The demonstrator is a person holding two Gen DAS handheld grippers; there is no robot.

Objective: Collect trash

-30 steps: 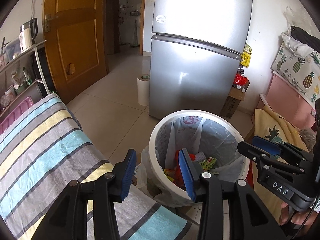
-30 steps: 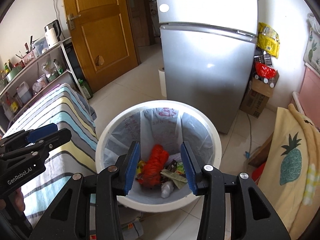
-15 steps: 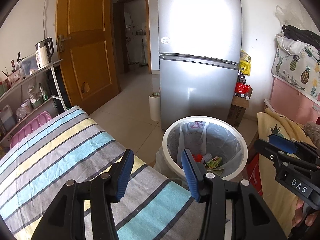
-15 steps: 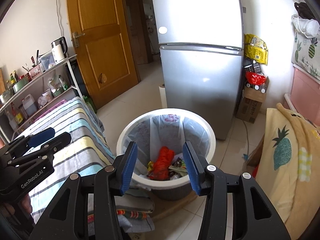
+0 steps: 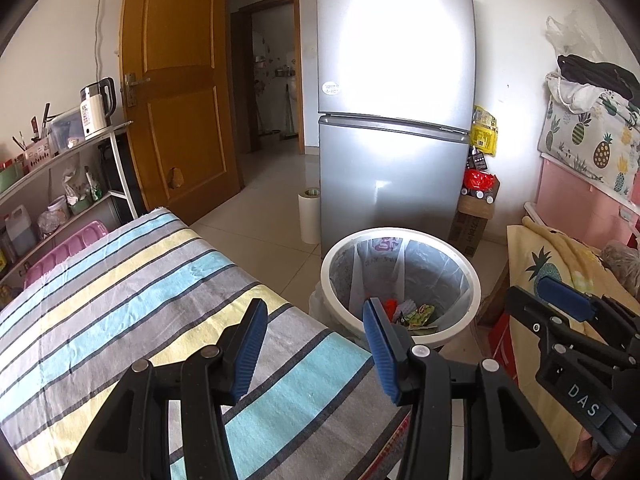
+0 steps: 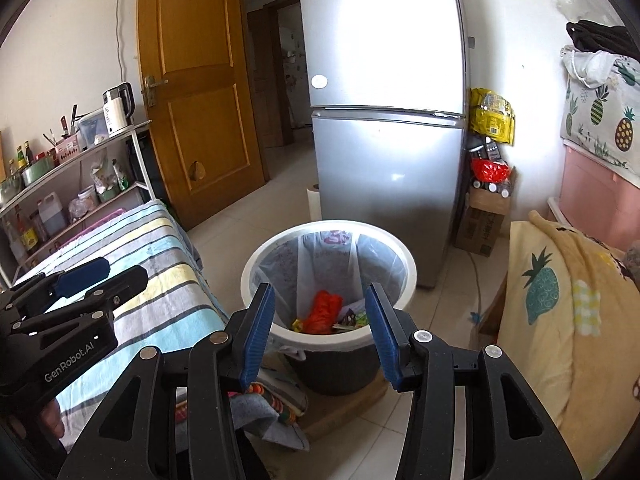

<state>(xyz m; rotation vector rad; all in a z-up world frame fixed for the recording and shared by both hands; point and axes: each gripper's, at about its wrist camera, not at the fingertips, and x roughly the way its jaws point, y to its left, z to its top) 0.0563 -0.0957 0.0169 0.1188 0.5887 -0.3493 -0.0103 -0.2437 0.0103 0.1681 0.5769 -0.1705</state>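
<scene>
Both views have pulled back from the trash bin [image 6: 328,276] since a second ago: the fridge [image 5: 394,120] behind it now shows nearly whole, and the striped cloth [image 5: 132,304] fills far more of the left wrist view. The bin sat right under the tongs then — it now stands ahead of and below them, its white rim clear of the pads. Inside its plastic liner lie the trash wrappers [image 6: 326,310], red and green; what each piece is I cannot quite tell. The left gripper [image 5: 314,346] and right gripper [image 6: 320,330] have both just been opening — jaws apart, nothing between them.
</scene>
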